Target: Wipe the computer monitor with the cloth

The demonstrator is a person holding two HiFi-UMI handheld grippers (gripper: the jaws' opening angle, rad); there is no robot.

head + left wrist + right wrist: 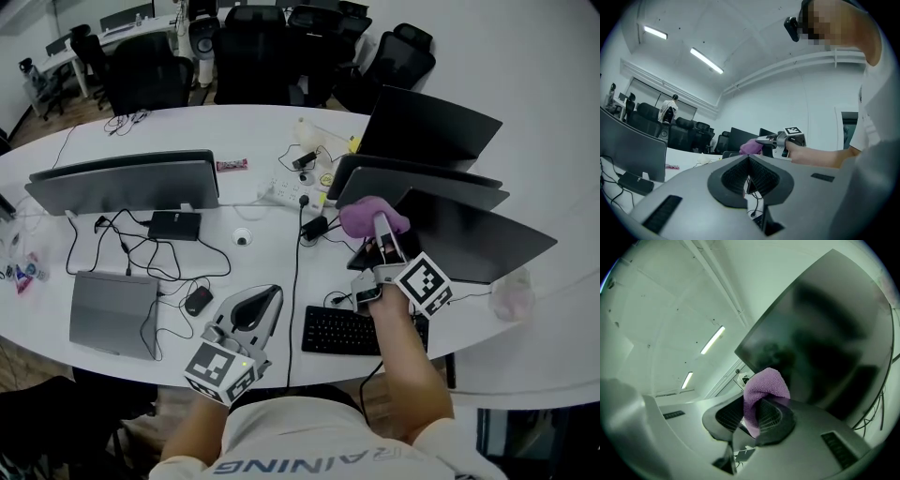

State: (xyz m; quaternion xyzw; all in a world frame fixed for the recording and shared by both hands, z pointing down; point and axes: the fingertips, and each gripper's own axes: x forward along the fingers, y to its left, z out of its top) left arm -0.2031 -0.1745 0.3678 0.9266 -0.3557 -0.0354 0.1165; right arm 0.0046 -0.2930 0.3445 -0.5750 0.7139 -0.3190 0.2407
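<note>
The purple cloth is a soft, nubbly terry piece, bunched into a rounded lump. In the head view it lies toward two o'clock of centre, at the upper left corner of the nearest computer monitor. That monitor is a thin, flat, dark slab with a matte screen, tilted back and stretching toward three o'clock. In the right gripper view the cloth folds over in a loop. It is pinched between the ribbed black pads of the right gripper, whose jaws are clamped on it. The dark screen fills the picture from twelve to four o'clock behind the cloth. Whether the fabric touches the glass cannot be told.

The left gripper is smooth grey plastic with a black grooved lining. It hovers low at seven o'clock over the white curved table. In its own view the left gripper's jaws are pressed together with nothing between them.

A black keyboard lies at five o'clock, just left of the right forearm. A small dark mouse and a closed grey laptop lie toward eight o'clock among loose black cables. Another monitor, grey-backed, stands at ten o'clock.
</note>
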